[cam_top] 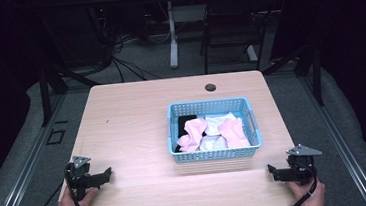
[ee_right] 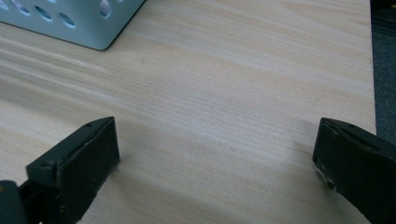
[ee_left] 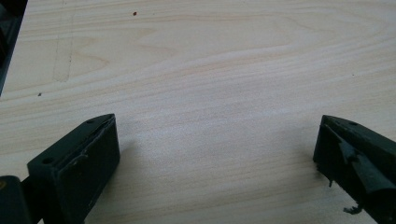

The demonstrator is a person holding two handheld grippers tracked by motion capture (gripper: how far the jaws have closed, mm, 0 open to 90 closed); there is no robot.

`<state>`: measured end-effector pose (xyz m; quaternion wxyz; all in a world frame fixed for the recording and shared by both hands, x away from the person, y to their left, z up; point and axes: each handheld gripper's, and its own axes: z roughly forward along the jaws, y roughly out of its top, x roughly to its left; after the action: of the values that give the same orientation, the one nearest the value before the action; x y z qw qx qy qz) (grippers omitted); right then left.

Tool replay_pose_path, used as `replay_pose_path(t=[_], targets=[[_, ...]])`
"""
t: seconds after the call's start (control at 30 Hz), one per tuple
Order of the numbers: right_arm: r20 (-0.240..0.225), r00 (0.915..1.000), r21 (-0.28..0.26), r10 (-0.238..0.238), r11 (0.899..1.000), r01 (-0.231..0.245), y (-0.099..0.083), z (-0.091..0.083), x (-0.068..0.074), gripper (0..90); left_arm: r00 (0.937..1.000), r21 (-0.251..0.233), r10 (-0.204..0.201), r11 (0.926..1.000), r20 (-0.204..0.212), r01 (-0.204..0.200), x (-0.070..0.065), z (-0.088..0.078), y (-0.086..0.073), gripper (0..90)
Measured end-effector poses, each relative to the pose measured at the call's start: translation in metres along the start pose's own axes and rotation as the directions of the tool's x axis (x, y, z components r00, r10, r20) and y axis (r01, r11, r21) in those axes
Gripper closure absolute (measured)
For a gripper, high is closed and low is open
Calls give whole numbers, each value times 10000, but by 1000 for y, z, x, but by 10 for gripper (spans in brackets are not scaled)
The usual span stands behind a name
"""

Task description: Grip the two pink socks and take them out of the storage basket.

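A light blue perforated basket (cam_top: 250, 118) stands right of the table's middle, holding pink cloths (cam_top: 193, 132), white cloths (cam_top: 218, 122) and a black piece (cam_top: 182, 124). My left gripper (cam_top: 107, 172) rests at the table's front left corner, held by a hand, its jaws pointing toward the basket. In the left gripper view my left gripper (ee_left: 217, 126) is open over bare wood, jaws wide apart. My right gripper (cam_top: 271, 169) sits at the front right corner. In the right gripper view my right gripper (ee_right: 217, 126) is open and empty, with the basket's corner (ee_right: 88, 23) at upper left.
The wooden table (cam_top: 131, 112) has a round cable hole (cam_top: 210, 87) near its far edge. A black folding chair (cam_top: 234, 23) and a desk leg (cam_top: 173, 43) stand beyond it. The table's right edge (ee_right: 372, 70) lies close to my right gripper.
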<state>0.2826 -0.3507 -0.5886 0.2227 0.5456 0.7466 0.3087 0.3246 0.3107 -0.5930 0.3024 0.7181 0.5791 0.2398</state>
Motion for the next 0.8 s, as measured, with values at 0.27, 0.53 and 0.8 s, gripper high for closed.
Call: replay_pose_path(t=[0.27,0.53,0.8], targets=[[70,9999,100,101,9999,-101,2,0,0,0,10000,1,0,10000,-4,0,0,0,0,4],[-154,9991,670,402,9970,-391,8,-4,-6,0,10000,0,-9,10000,-13,9,0,0,0,5],[-389,9988,1239,299,9920,-249,19,-22,3,0,10000,0,-29,10000,-22,29,0,0,0,5]])
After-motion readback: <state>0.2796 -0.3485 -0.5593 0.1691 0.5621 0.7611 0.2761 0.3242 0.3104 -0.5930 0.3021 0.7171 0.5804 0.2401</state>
